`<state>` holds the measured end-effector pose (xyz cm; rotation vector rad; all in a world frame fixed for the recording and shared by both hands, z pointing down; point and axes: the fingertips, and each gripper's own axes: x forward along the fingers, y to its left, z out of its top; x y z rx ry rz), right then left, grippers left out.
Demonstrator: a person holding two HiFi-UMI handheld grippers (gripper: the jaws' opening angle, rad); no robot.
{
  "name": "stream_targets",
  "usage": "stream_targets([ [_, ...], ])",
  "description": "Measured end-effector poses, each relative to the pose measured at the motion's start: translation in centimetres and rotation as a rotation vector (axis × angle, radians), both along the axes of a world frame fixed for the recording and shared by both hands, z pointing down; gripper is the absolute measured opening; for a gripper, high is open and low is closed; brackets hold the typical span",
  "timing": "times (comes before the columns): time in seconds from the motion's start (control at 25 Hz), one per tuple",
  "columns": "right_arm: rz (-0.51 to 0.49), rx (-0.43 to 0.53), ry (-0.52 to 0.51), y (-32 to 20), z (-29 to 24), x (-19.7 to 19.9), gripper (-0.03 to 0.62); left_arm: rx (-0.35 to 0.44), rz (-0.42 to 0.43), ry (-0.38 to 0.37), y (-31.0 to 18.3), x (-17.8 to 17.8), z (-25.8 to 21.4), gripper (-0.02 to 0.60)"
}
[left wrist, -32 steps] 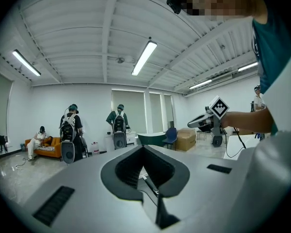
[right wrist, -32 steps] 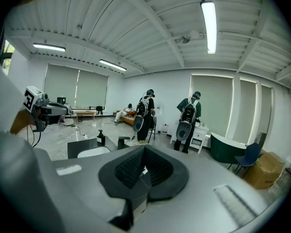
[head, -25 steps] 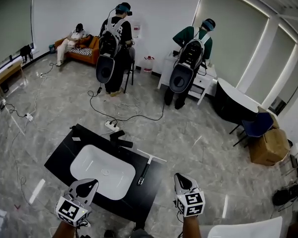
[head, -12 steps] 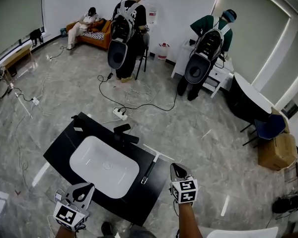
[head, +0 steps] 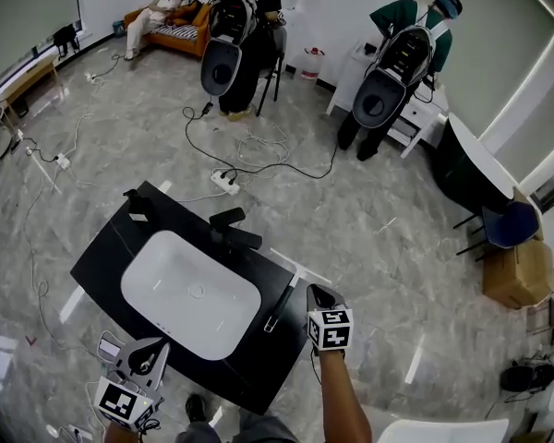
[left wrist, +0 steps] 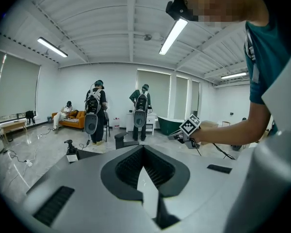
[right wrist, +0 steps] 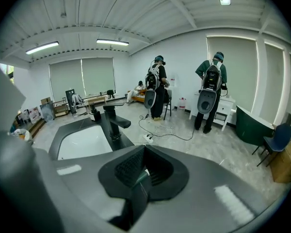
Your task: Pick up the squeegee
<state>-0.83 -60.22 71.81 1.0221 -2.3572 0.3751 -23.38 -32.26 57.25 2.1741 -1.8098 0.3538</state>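
Observation:
The squeegee lies on the right end of the black counter, with its white blade at the far end and its dark handle pointing toward me. My right gripper hovers just right of the handle. Its jaws are shut and hold nothing. My left gripper hangs by the counter's near edge, in front of the white sink, with its jaws together and empty. In the left gripper view, the left gripper looks across the room at my right forearm.
A black faucet stands behind the sink. A small dark object sits on the counter's far left corner. Cables and a power strip lie on the floor beyond. Two standing people wear backpacks. There is a sofa, a blue chair and a cardboard box.
Both grippers have come down. The right one has moved forward, close beside the squeegee handle. The left one has sunk toward the counter's near edge. The head view has tipped downward.

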Motion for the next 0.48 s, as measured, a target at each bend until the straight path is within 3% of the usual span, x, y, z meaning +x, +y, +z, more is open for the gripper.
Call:
stream_targets([
  [0.48, 0.048, -0.116, 0.052, -2.5, 9.9, -2.5, 0.08, -0.053, -0.043, 0.042, -1.0, -1.4, 5.1, 0.005],
])
